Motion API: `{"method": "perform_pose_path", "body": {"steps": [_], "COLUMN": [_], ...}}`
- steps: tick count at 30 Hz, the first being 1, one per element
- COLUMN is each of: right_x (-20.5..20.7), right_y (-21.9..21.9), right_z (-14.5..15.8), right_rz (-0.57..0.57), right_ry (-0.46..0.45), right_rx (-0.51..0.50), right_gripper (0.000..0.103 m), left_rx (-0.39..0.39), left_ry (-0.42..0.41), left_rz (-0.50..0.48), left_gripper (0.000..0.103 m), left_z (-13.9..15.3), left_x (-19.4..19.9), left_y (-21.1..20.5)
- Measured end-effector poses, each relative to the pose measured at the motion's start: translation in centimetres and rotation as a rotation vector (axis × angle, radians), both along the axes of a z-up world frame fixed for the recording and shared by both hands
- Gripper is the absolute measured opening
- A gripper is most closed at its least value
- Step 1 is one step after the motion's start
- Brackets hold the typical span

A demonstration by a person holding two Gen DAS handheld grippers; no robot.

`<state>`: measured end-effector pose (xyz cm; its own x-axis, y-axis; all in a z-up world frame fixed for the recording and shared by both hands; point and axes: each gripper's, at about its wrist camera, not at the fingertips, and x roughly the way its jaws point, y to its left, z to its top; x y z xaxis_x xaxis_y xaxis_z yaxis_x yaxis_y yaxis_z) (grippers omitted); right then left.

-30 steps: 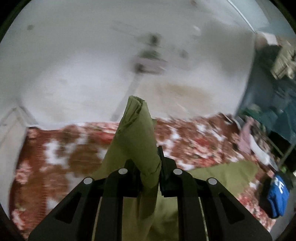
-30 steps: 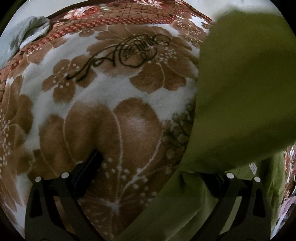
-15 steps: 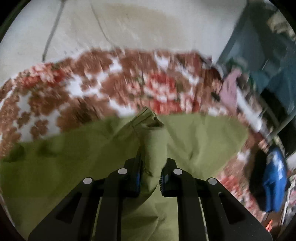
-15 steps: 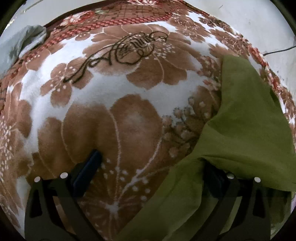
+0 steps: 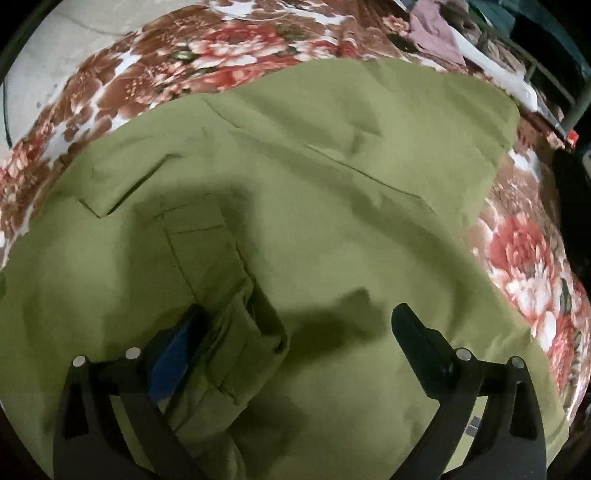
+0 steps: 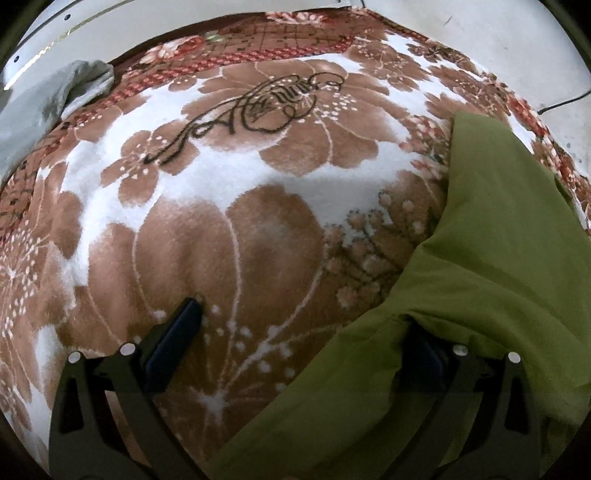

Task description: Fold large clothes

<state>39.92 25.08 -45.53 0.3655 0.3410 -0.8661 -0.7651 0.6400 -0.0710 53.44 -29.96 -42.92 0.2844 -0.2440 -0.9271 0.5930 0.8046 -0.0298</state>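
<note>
Floral plush blanket [image 6: 258, 229] in brown, white and red covers the bed, its pile soft and thick; pale floor shows beyond its far edge in both views. Much of the blanket in the left wrist view lies hidden under the olive-green garment [image 5: 332, 206], a smooth woven cloth spread wide and mostly flat, with seams, a flap and a folded strip near the left finger. Its lower edge is cut off by the frame. At the top right of that view sits a heap of clothes [image 5: 436, 33], pinkish and dark, too blurred to sort, beside a metal frame.

Black cursive lettering [image 6: 251, 114] is woven into the blanket in the right wrist view; it cannot be read for certain. A grey cloth [image 6: 48, 99] lies at the blanket's far left corner, partly cut off.

The left hand-held gripper [image 5: 295, 317] has just been opening: its jaws stand wide apart above the garment, the folded strip lying against the left finger, nothing pinched. The right hand-held gripper [image 6: 306, 317] also has its jaws spread wide; the left finger rests at the blanket, while the right fingertip is buried under a fold of the green garment [image 6: 498, 258], so contact there cannot be made out
</note>
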Motion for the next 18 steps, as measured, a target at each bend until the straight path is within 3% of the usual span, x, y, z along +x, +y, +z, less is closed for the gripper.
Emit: {"method": "perform_pose_path", "body": {"steps": [2, 7, 16, 18], "right_x": [0.1, -1.8, -5.1, -5.6], "right_y": [-0.3, -1.4, -5.4, -7.9], "right_z": [0.3, 2.0, 5.9, 6.6], "right_rz": [0.013, 0.052, 0.109, 0.076], "right_ry": [0.016, -0.029, 0.102, 0.181], "right_rx": [0.002, -0.035, 0.030, 0.084], "right_gripper": [0.099, 0.098, 0.098, 0.098], "left_rx": [-0.036, -0.070, -0.083, -0.063], "left_ry": [0.048, 0.019, -0.047, -0.066], "left_rz": [0.027, 0.007, 0.121, 0.157], "left_gripper": [0.098, 0.098, 0.098, 0.098], "left_z": [0.8, 4.6, 12.2, 14.5], "left_x": [-0.2, -2.2, -3.1, -2.9], "left_y": [0.3, 0.9, 5.0, 6.0]}}
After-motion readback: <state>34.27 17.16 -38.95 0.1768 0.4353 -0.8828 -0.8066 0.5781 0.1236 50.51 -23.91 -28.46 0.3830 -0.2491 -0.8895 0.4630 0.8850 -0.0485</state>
